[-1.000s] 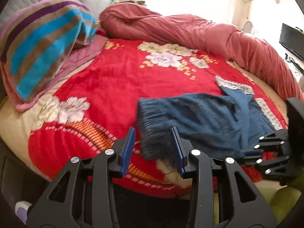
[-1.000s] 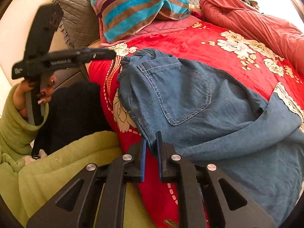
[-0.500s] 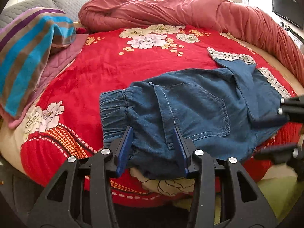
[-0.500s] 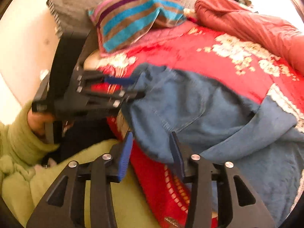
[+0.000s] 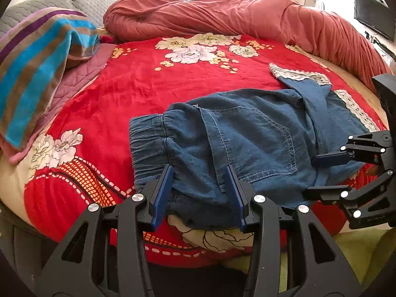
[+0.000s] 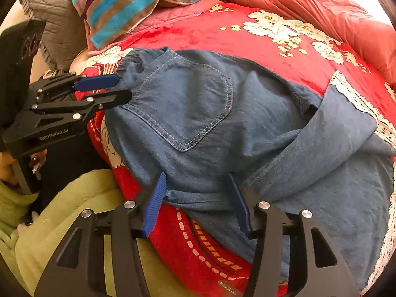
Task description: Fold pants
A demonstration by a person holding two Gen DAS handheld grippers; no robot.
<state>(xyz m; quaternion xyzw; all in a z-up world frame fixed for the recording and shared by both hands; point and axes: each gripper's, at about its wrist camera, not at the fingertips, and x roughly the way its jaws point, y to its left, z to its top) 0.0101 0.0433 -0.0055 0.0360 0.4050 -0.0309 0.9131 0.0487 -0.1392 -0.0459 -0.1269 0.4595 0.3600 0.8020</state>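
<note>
Left tool [image 5: 200,193] open at bottom centre of its frame, fingers straddling the waistband edge of the pants [image 5: 250,141]. Right tool [image 6: 198,203] open too, low centre, either side of a fabric fold. Pants lie bunched, pocket up, on the red flowered bed [image 5: 148,86]; striped towel [image 5: 37,69] upper left.
</note>
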